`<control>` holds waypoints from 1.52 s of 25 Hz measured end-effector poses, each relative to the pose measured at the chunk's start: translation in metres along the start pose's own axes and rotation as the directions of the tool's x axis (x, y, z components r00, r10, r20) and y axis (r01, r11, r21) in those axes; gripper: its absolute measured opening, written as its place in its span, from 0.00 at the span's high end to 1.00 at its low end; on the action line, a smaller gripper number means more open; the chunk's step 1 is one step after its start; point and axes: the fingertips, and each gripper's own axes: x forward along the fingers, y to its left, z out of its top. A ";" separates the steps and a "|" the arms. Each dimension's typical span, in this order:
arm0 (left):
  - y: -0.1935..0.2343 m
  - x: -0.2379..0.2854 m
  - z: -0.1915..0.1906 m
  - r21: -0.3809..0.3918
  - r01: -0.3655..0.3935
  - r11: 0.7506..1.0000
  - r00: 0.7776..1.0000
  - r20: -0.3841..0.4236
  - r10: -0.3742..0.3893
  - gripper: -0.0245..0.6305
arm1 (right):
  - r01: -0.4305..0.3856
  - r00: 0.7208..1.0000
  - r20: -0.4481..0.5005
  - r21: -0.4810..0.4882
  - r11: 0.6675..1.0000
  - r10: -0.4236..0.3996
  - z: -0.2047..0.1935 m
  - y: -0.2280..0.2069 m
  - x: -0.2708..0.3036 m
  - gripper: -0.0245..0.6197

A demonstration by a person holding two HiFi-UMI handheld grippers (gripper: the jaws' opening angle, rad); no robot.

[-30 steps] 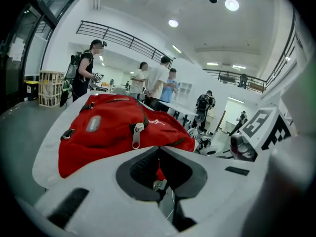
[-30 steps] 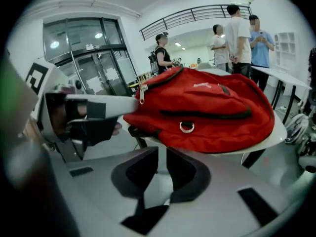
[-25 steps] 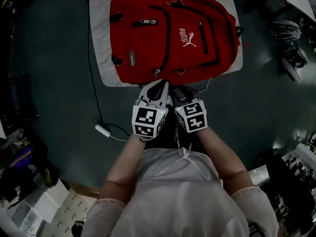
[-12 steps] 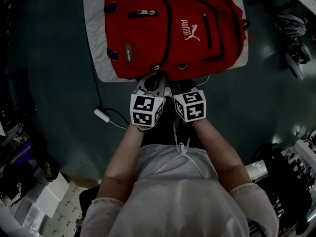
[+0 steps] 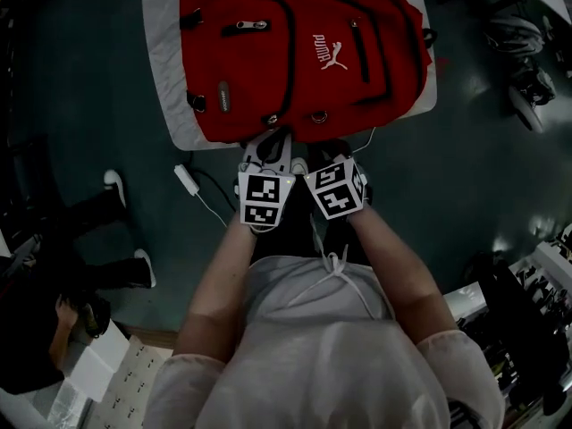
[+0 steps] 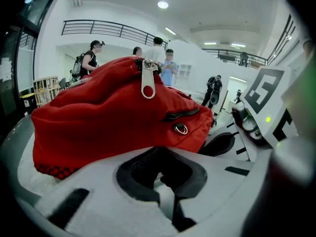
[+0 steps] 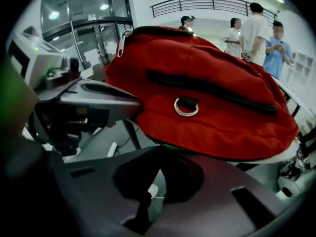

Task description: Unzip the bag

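A red backpack (image 5: 295,61) lies flat on a grey table (image 5: 161,88), its zips closed. A metal zip pull (image 6: 147,83) stands at its top ridge, and a D-ring (image 7: 186,107) hangs on its near edge. Both grippers hover side by side just off that near edge, not touching the bag. On my left gripper (image 5: 273,146) the jaws meet with nothing between them, as the left gripper view (image 6: 161,180) shows. My right gripper (image 5: 333,156) is also shut and empty, and its own view (image 7: 159,168) looks at the D-ring.
A white power adapter (image 5: 186,179) with its cable lies on the dark floor left of my grippers. A person's legs in white shoes (image 5: 116,231) stand at the left. Clutter lines the lower left and right edges. Several people stand far behind the bag (image 6: 163,58).
Both grippers have crept a little closer to the bag's near edge and the right cube has turned. A person's legs have come into view at the left.
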 end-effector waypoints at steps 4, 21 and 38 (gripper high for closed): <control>0.000 -0.001 0.000 0.028 -0.020 0.999 1.000 -0.004 0.020 0.93 | 0.035 0.999 -0.031 0.025 0.999 -0.034 -0.013 -0.016 -0.011 0.92; 0.005 -0.002 -0.003 0.002 -0.280 0.960 0.958 -0.060 0.279 0.93 | -0.008 0.997 -0.080 -0.042 0.999 0.005 -0.057 -0.101 -0.050 0.92; 0.008 -0.001 -0.005 -0.023 -0.425 0.905 0.898 -0.135 0.418 0.93 | -0.046 0.993 -0.115 -0.138 0.989 0.030 -0.072 -0.180 -0.077 0.92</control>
